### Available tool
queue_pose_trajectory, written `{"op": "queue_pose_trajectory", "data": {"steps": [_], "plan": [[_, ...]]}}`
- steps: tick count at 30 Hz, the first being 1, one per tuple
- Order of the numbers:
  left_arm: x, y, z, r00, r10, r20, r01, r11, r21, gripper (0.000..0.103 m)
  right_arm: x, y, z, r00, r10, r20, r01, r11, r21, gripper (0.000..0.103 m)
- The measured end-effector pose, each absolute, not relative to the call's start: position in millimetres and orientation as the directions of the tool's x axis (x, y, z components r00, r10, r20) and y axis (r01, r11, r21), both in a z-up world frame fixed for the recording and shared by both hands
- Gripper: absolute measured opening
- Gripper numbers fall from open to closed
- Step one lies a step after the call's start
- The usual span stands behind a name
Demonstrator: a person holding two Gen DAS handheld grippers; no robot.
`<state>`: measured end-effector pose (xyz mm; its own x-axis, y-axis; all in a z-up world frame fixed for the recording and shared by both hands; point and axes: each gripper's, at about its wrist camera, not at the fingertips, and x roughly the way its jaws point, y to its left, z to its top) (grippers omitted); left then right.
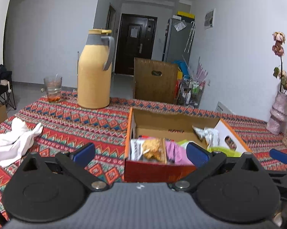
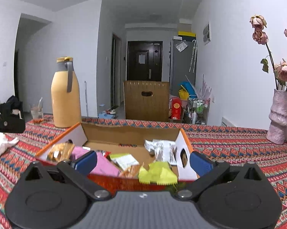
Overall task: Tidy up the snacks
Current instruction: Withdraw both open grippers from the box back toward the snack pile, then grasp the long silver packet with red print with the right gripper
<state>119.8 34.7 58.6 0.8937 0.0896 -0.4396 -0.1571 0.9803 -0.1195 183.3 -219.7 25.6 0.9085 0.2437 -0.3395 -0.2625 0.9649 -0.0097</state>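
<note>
1. On the tabletop (image 1: pixel 70 122) with the bright zigzag cloth sits one open cardboard box (image 2: pixel 132 133), and the snacks are inside it.
2. The left gripper (image 1: pixel 141 150) hangs just in front of the box with its jaws wide and nothing in them.
3. The right gripper (image 2: pixel 142 162) hangs at the near edge of the box, jaws wide too and holding nothing.
4. The yellow-green packet (image 2: pixel 158 173) lies at the front, right between the right jaws, so it looks like the next one to grab.
5. To do it well, go down slowly, pinch the packet in its middle, and do not bump the box wall.
6. I count one pink packet (image 2: pixel 103 164), one golden crunchy bag (image 1: pixel 153 148), one yellow-green packet and a bunch of silvery white packets (image 2: pixel 162 148) too mixed up to count.
7. Also one big yellow jug (image 1: pixel 94 68), one glass (image 1: pixel 52 88), one white cloth (image 1: pixel 17 141) and one pink vase (image 2: pixel 280 118).
</note>
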Motion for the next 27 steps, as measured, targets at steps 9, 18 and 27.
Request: {"op": "queue_pose_trajectory", "data": {"steps": [9,18,27], "plan": [[103,45,31,0.858,0.091,-0.506,-0.168,0.980,-0.109,0.103,156,-231,6,0.889,0.230,-0.395,-0.255,0.967,-0.010,0.103],[98,43,-1,0.840,0.109,-0.532,-0.172,0.983,-0.070,0.103,147,-239,-14,0.865,0.230,-0.446,-0.242,0.970,0.031,0.103],[102,48,-19,0.832,0.092,-0.547,-0.168,0.982,-0.090,0.103,149,-243,-31,0.862,0.239,-0.448,-0.231,0.970,0.073,0.103]]}}
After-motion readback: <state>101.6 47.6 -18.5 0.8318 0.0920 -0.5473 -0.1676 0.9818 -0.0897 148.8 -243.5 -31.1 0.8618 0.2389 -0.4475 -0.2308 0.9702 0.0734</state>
